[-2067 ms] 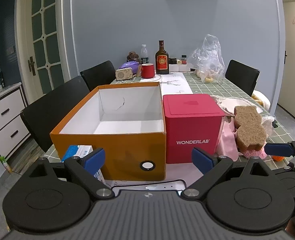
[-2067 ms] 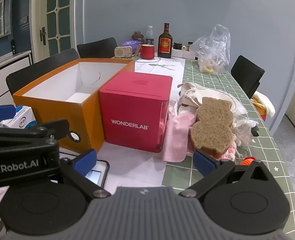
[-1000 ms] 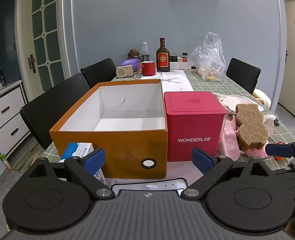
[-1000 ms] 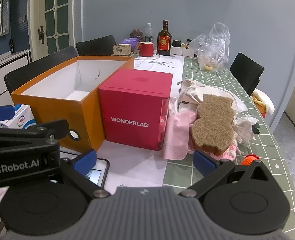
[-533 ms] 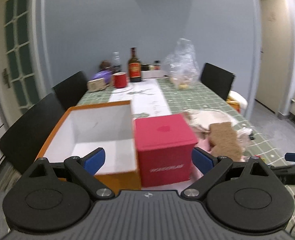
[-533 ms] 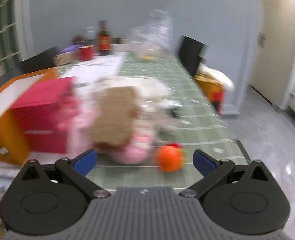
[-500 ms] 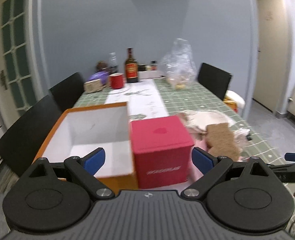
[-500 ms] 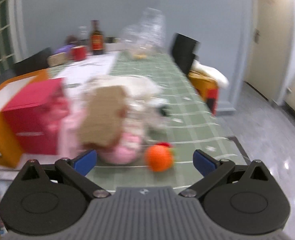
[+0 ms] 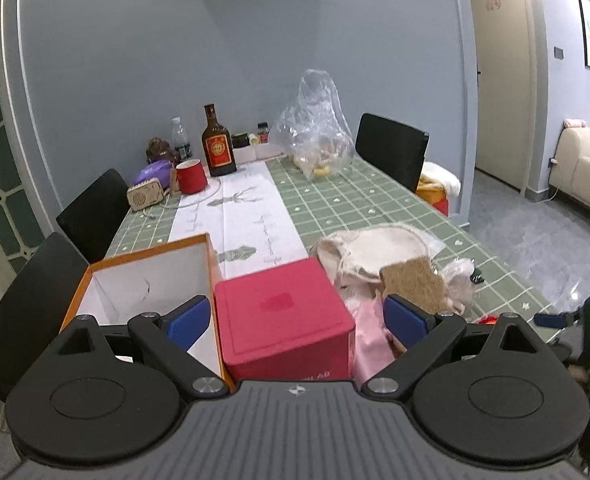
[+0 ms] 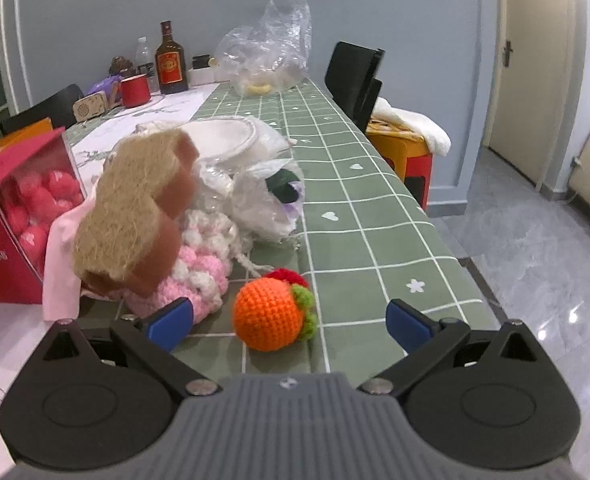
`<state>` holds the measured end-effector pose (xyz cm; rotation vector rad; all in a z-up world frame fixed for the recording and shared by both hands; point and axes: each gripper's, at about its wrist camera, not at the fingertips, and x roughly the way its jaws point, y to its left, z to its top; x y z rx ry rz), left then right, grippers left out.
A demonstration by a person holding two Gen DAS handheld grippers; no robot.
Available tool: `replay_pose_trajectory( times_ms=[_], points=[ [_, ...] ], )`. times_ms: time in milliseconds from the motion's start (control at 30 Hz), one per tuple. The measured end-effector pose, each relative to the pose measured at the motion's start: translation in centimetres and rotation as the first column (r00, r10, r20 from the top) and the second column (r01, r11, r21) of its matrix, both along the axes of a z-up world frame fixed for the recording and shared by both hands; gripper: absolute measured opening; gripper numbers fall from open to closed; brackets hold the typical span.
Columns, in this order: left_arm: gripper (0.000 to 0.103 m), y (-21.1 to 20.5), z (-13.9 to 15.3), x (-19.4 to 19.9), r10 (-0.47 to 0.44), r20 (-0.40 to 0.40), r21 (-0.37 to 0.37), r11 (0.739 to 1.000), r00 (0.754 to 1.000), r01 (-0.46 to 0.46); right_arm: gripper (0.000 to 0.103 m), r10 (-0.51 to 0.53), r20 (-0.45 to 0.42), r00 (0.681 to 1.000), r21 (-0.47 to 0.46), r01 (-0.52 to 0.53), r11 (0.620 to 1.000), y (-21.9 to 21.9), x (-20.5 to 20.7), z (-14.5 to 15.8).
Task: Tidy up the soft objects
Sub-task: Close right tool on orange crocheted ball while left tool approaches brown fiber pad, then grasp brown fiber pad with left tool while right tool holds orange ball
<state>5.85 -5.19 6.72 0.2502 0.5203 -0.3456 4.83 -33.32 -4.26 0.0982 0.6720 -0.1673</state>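
My right gripper point(image 10: 289, 318) was spread wide and held nothing; between its blue fingertips point(image 10: 169, 318) the crocheted orange ball point(image 10: 271, 314) lay on the green checked desk point(image 10: 375, 216), not touched by either one. A red-and-green crocheted bit sat tight against the ball's far side. Just left of the ball was a pink and white knitted piece point(image 10: 199, 268), and leaning over that piece stood the brown bear-shaped sponge point(image 10: 135, 212), tilted, with a pale pink cloth point(image 10: 61, 256) hanging at its left. Behind them lay crumpled clear plastic point(image 10: 255, 196) and a cream cloth bag point(image 10: 223, 136).

My left gripper point(image 9: 297, 318) was also wide open and empty, held above the red box point(image 9: 283, 320), which stood right beside the open orange box point(image 9: 147, 276). From there I saw the sponge point(image 9: 413, 280) to the right of the red box, on the heap of cloth. Through the red box's clear side point(image 10: 35, 208) there were pink round things inside. At the far end of the desk stood a brown bottle point(image 9: 218, 144), a red mug point(image 9: 191, 176) and a clear plastic bag point(image 9: 317, 132).
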Motion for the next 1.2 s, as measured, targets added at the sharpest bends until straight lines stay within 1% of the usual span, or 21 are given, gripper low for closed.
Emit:
replay_pose_trajectory(
  times_ms=[100, 167, 267, 367, 467, 633, 700, 800, 833, 867, 1000, 1067, 1200],
  points=[
    [0.103, -0.5, 0.1, 0.5, -0.012, -0.011, -0.001, 1.0, 1.0, 0.012, 0.1, 0.001, -0.007, 1.0, -0.007, -0.002, 1.0, 0.2, 0.6, -0.8],
    [0.103, -1.0, -0.2, 0.9, -0.021, -0.019, 0.011, 1.0, 1.0, 0.021, 0.099, 0.0, -0.008, 1.0, -0.024, 0.0, 1.0, 0.4, 0.7, -1.4],
    [0.103, -1.6, -0.6, 1.2, -0.026, -0.023, 0.031, 0.999, 0.999, 0.026, 0.09, 0.0, 0.007, 1.0, -0.042, 0.001, 0.999, 0.5, 0.4, -2.1],
    [0.103, -1.7, -0.8, 1.5, -0.029, -0.031, 0.028, 0.999, 0.999, 0.03, 0.087, 0.0, 0.003, 1.0, -0.053, 0.0, 0.999, 0.4, 0.2, -2.7],
    [0.103, -1.8, -0.8, 1.4, -0.038, -0.036, 0.025, 0.999, 0.999, 0.039, 0.079, 0.016, 0.02, 1.0, -0.031, -0.015, 0.999, 0.3, 0.2, -2.7],
    [0.103, -2.8, -1.3, 1.8, -0.058, -0.048, 0.045, 0.997, 0.997, 0.06, 0.076, 0.001, 0.006, 1.0, -0.048, -0.001, 0.999, 0.5, 0.8, -2.8],
    [0.103, -3.4, -1.7, 2.0, -0.066, -0.061, 0.065, 0.995, 0.996, 0.07, 0.072, -0.007, 0.009, 1.0, -0.049, 0.007, 0.999, 0.4, 0.7, -2.7],
    [0.103, -4.6, -2.0, 2.5, -0.081, -0.077, 0.101, 0.991, 0.994, 0.088, 0.058, -0.028, 0.021, 0.999, -0.044, 0.029, 0.999, 0.1, 0.5, -2.6],
    [0.103, -5.1, -2.1, 2.6, -0.085, -0.083, 0.109, 0.99, 0.993, 0.093, 0.05, -0.03, 0.026, 0.999, -0.04, 0.032, 0.999, 0.0, 0.4, -2.6],
    [0.103, -5.7, -2.3, 2.8, -0.092, -0.093, 0.121, 0.987, 0.991, 0.103, 0.047, -0.03, 0.029, 0.999, -0.036, 0.031, 0.999, -0.1, 0.4, -2.6],
    [0.103, -7.6, -2.9, 3.4, -0.108, -0.122, 0.155, 0.98, 0.987, 0.127, 0.047, -0.022, 0.032, 0.999, -0.031, 0.023, 0.999, -0.1, 0.4, -2.5],
    [0.103, -8.2, -3.2, 3.8, -0.119, -0.135, 0.151, 0.979, 0.984, 0.139, 0.046, -0.02, 0.036, 0.999, -0.022, 0.02, 1.0, -0.2, 0.4, -2.5],
    [0.103, -9.3, -4.0, 4.8, -0.125, -0.186, 0.125, 0.981, 0.974, 0.15, 0.046, -0.022, 0.06, 0.998, 0.042, 0.019, 0.999, -1.1, 0.1, -2.4]
  ],
)
